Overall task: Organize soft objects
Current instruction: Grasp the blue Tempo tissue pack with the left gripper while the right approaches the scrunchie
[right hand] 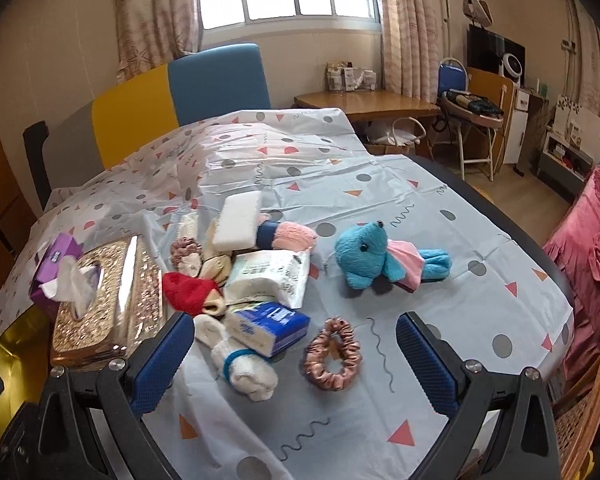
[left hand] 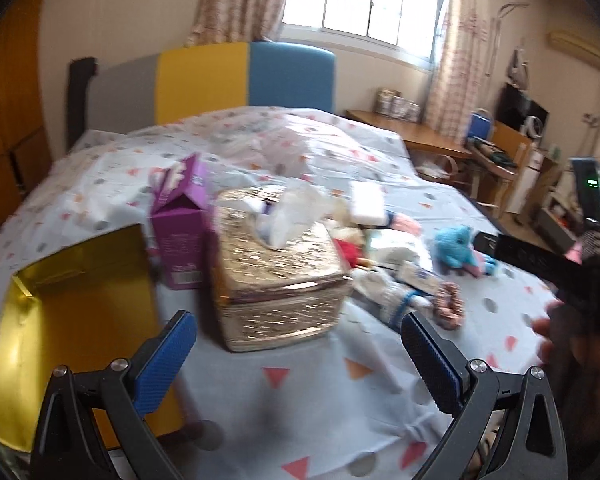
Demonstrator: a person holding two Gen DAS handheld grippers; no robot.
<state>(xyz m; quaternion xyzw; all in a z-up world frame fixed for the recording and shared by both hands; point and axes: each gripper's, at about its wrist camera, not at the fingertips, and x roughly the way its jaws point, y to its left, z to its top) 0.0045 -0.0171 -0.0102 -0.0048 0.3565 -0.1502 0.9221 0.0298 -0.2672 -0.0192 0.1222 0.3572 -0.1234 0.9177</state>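
Note:
Soft things lie in a heap on the patterned table cover: a blue plush elephant [right hand: 370, 258], a pink satin scrunchie [right hand: 332, 354], a white rolled sock with a blue band [right hand: 244, 364], a blue tissue pack [right hand: 266, 326], a red sock [right hand: 190, 292], a pink sock [right hand: 290, 236] and a white sponge [right hand: 238, 220]. My right gripper [right hand: 294, 354] hovers open just in front of the scrunchie and white sock. My left gripper [left hand: 296, 354] is open and empty, close to the gold tissue box [left hand: 278, 268]. The plush elephant [left hand: 456, 246] and scrunchie [left hand: 448, 304] show right of it.
An open gold box [left hand: 80, 320] sits at the left near the table edge. A purple carton [left hand: 182, 224] stands behind it. The right gripper's body and a hand [left hand: 548, 332] enter the left wrist view. A wicker chair [right hand: 588, 412] and pink bedding [right hand: 592, 256] are at right.

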